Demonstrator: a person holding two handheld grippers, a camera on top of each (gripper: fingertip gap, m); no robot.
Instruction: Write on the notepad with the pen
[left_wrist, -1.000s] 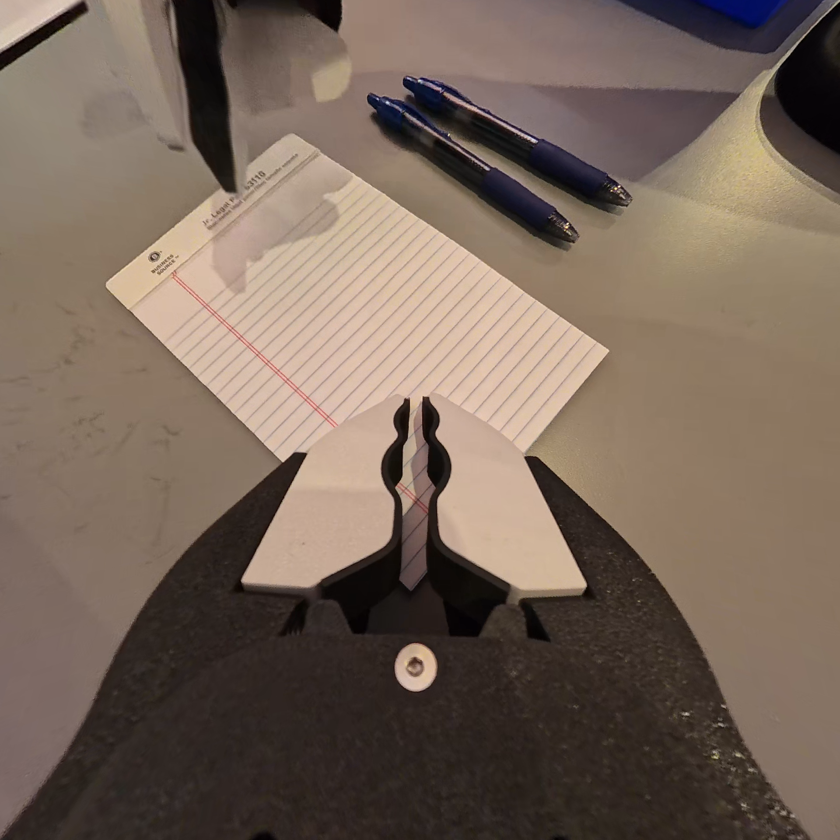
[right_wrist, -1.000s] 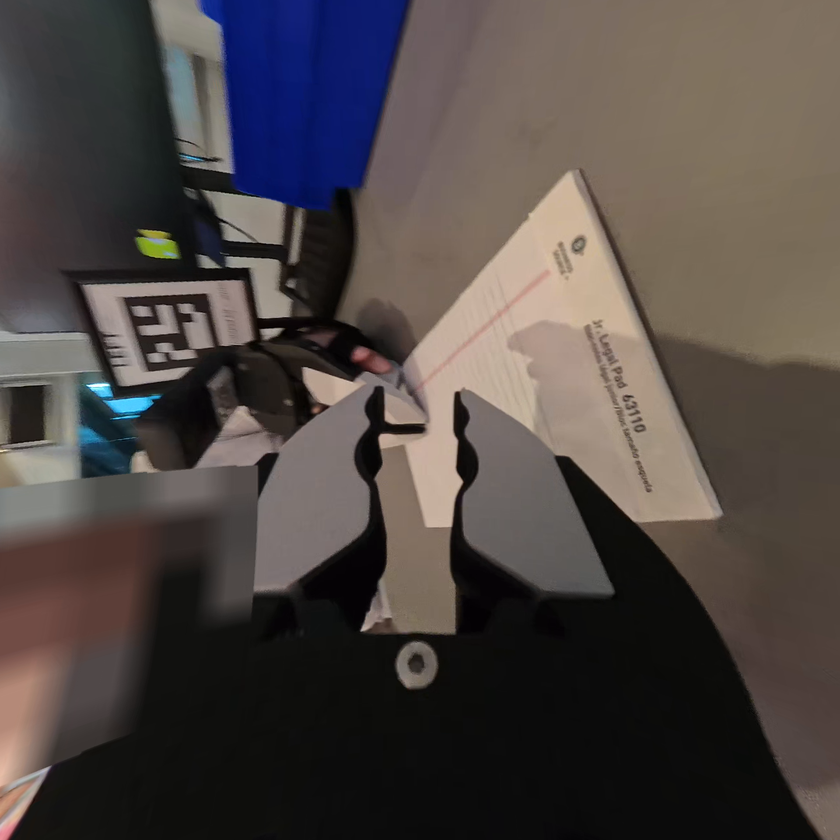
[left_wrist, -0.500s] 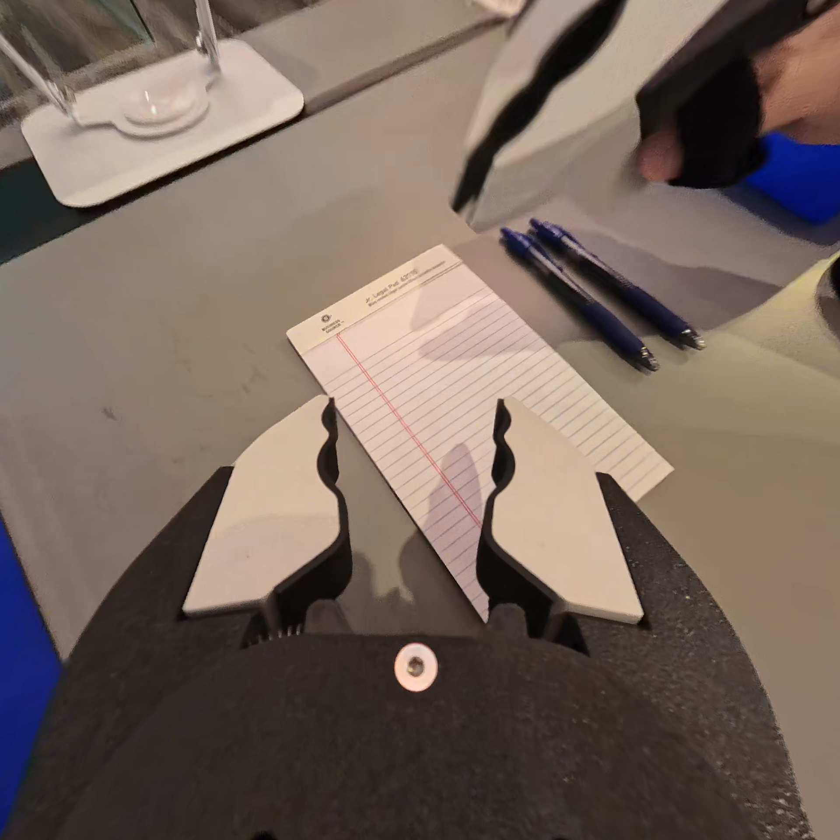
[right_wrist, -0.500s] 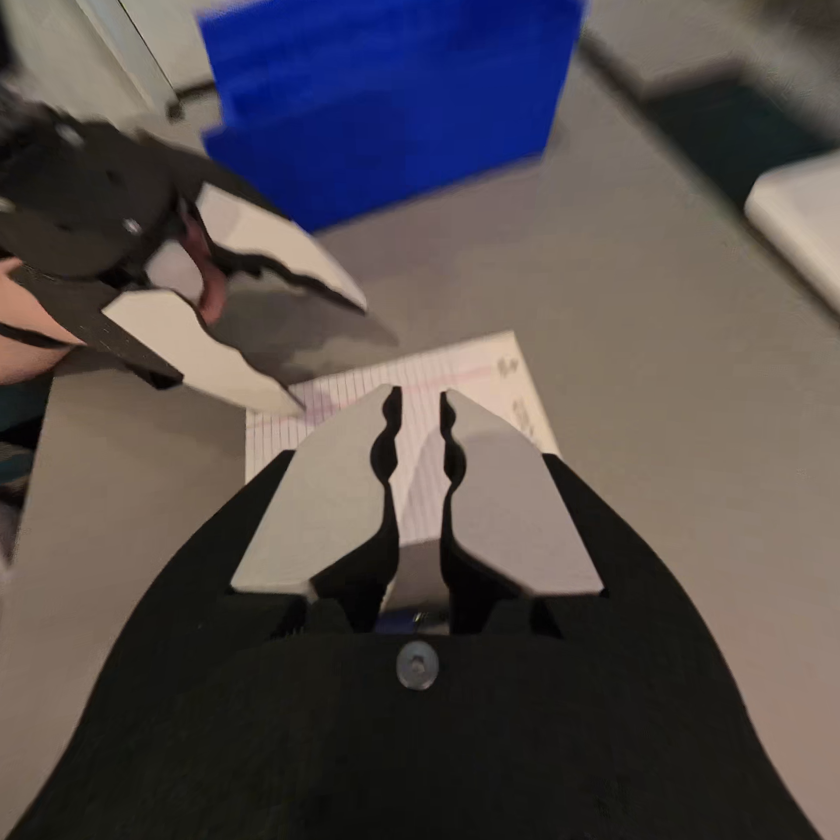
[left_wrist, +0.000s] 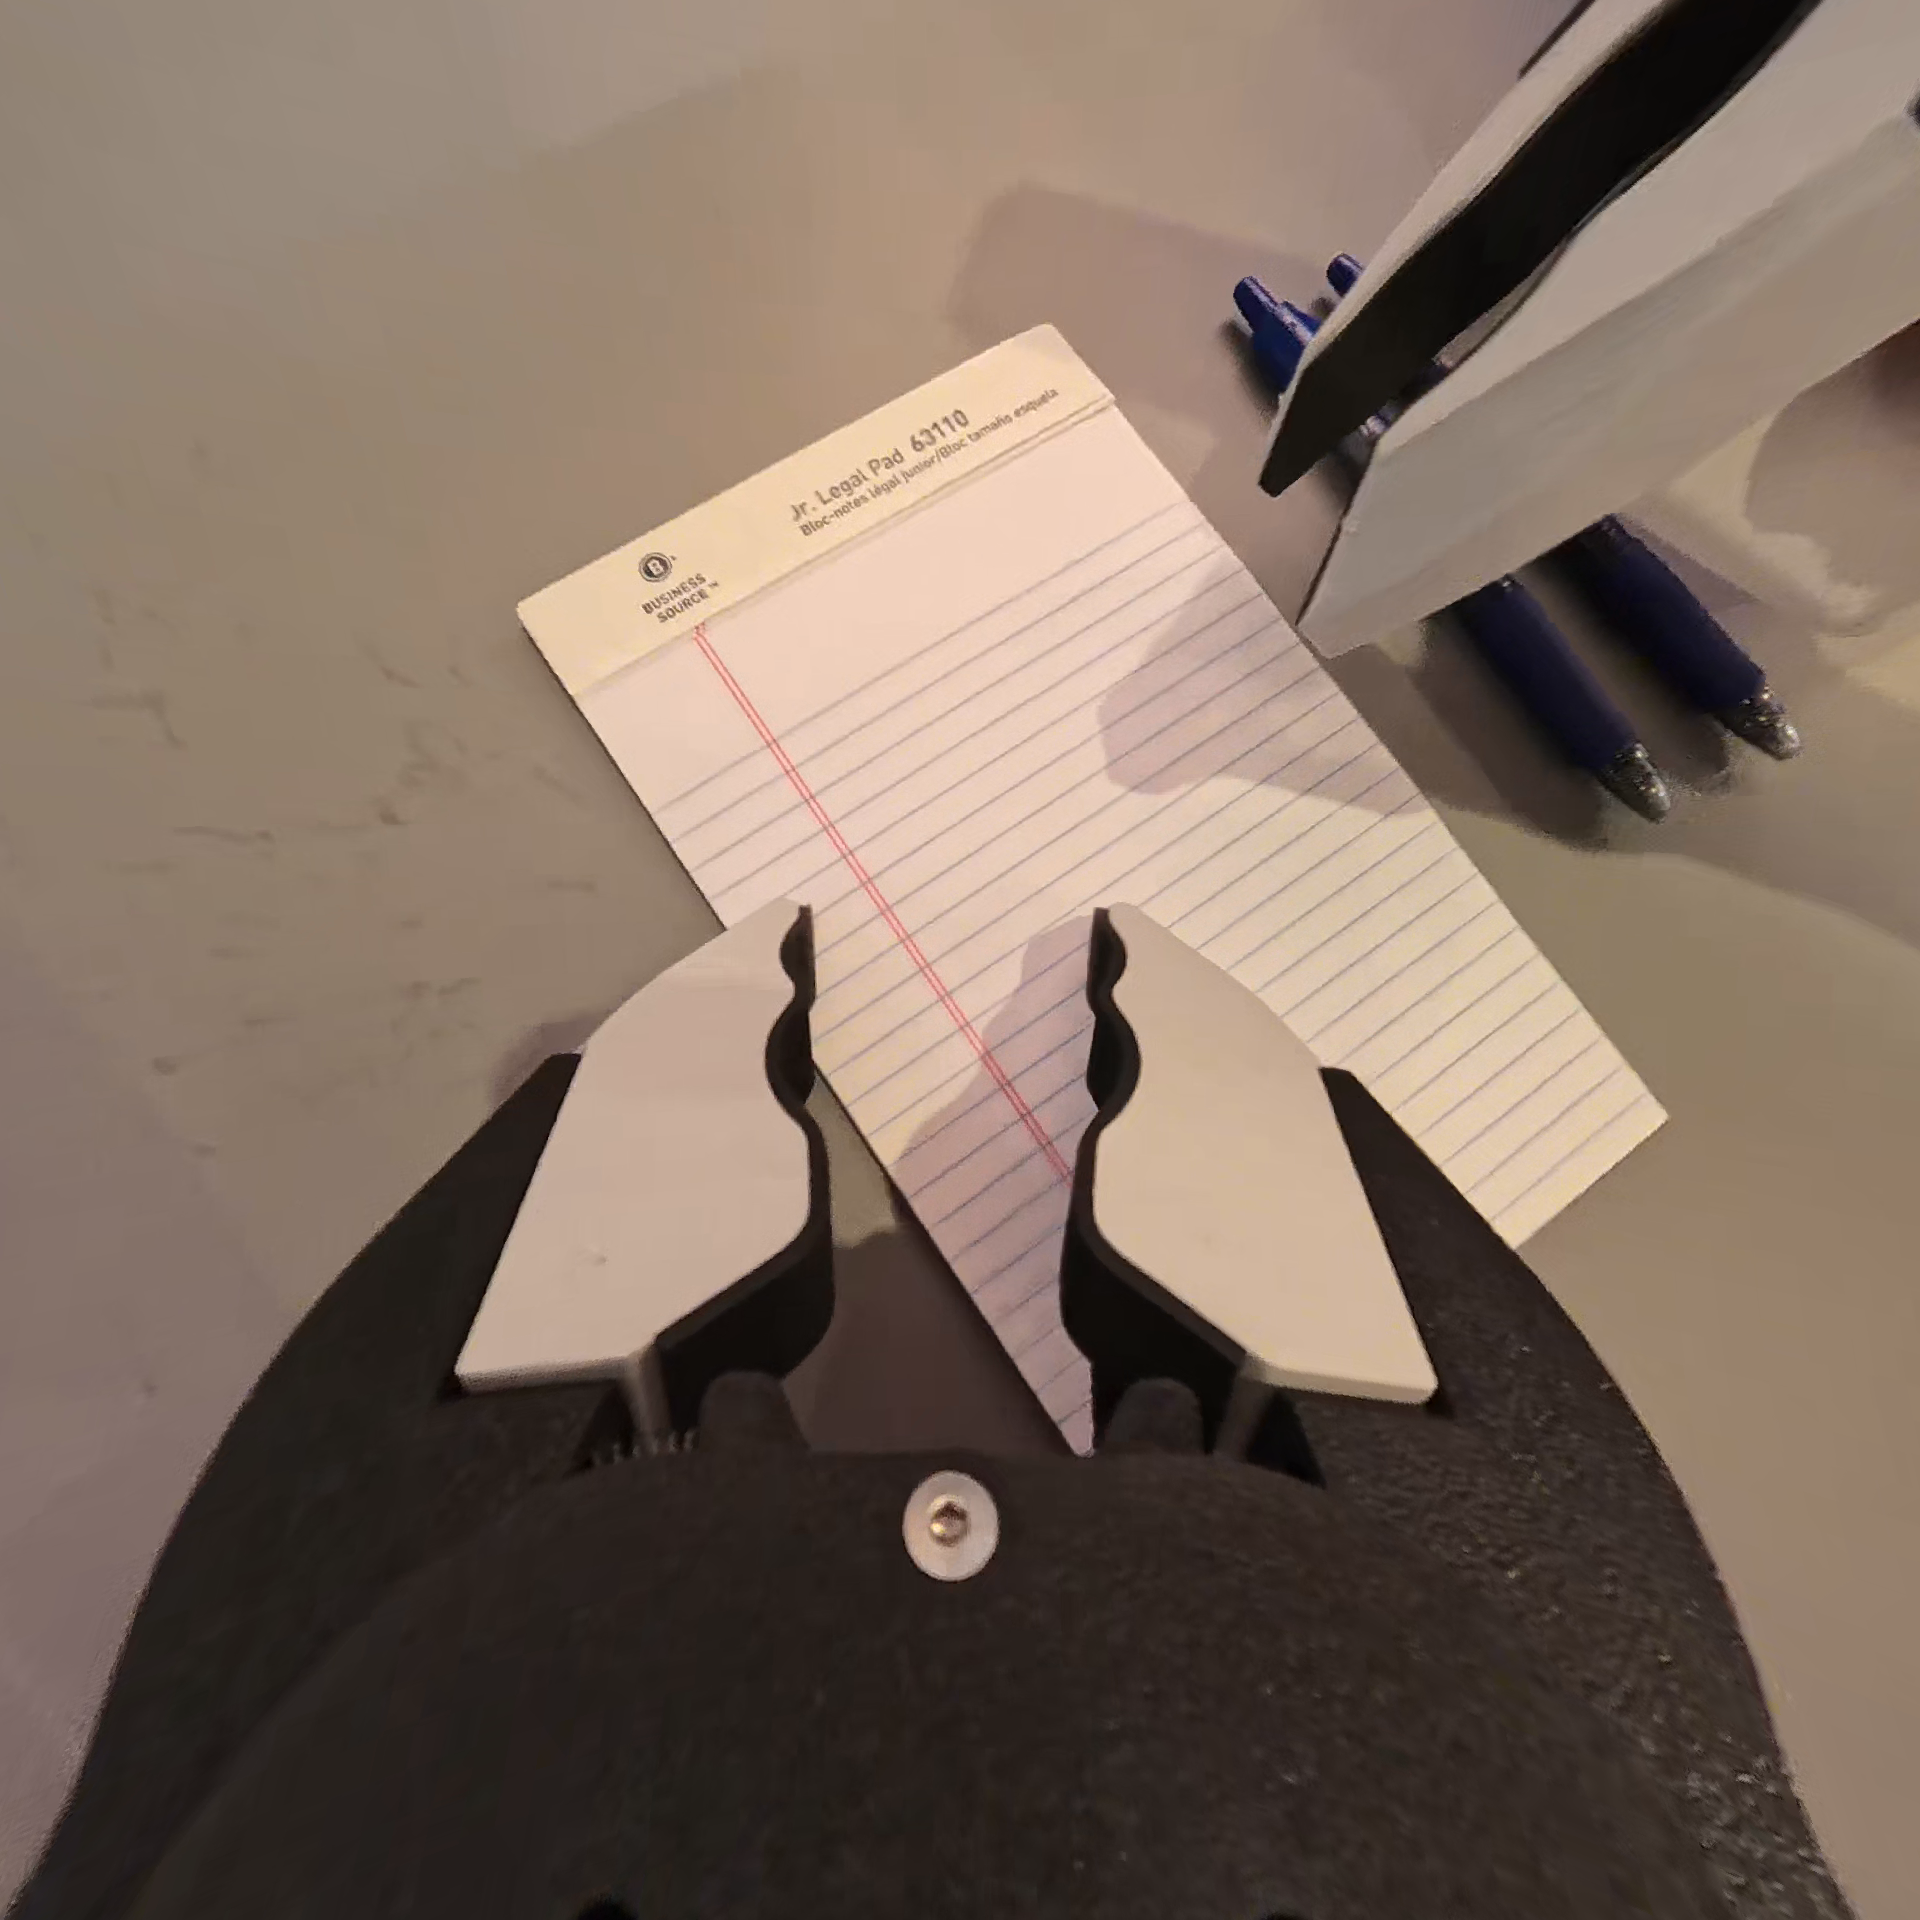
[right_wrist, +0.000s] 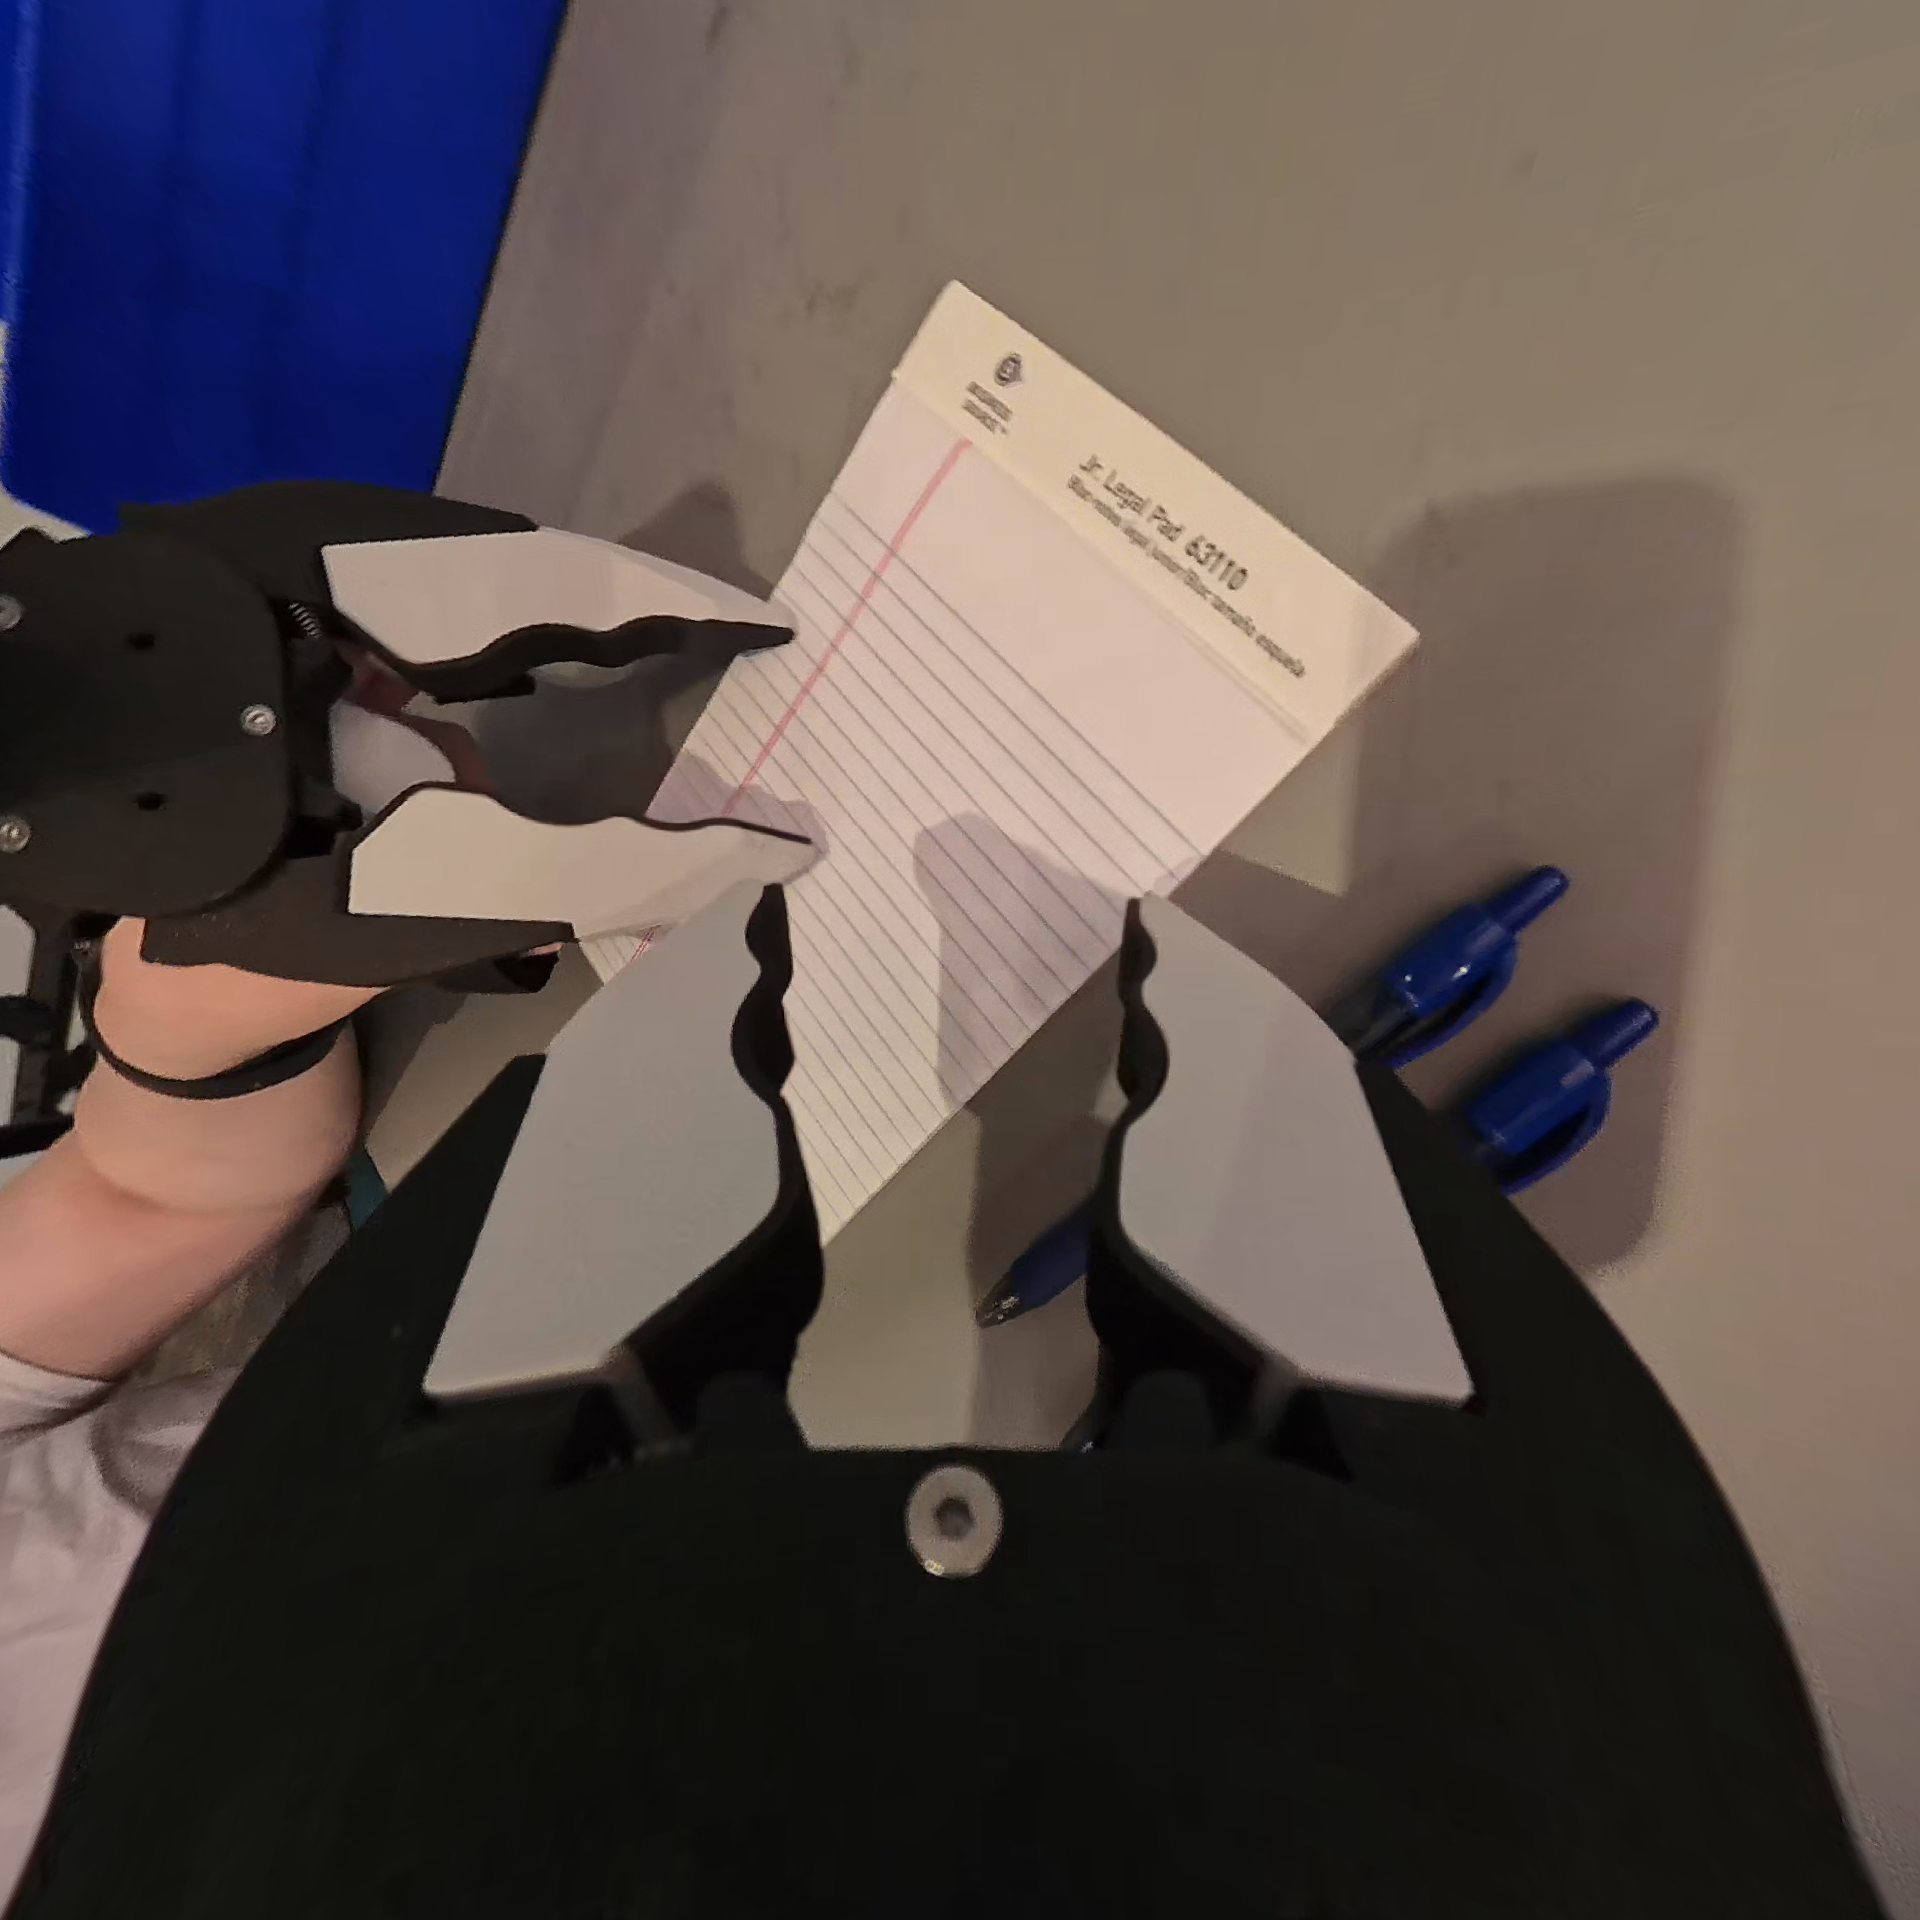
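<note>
Surface: I see a plain grey tabletop (left_wrist: 312, 416), a blue panel (right_wrist: 239, 229) at its far edge.
Left wrist view: my left gripper (left_wrist: 951, 920) hangs wide and empty over the white lined notepad (left_wrist: 1039, 748), near its bottom corner. Two dark-blue click pens (left_wrist: 1621, 665) lie just beside the pad, partly under my right gripper (left_wrist: 1309, 520).
Right wrist view: right gripper (right_wrist: 951, 909) spread wide, empty, nearest pen tip (right_wrist: 1003, 1304) between its fingers.
Risk: pens lie close together; I could nudge both or grab crooked.

Each gripper, left (left_wrist: 951, 925) and right (right_wrist: 948, 914), has a black, grainy body, two pale grey fingers with wavy black inner edges, and one silver screw. At the right wrist view's lower left, a black strap (right_wrist: 208, 1075) circles the wrist above a light grey sleeve (right_wrist: 62, 1455).
</note>
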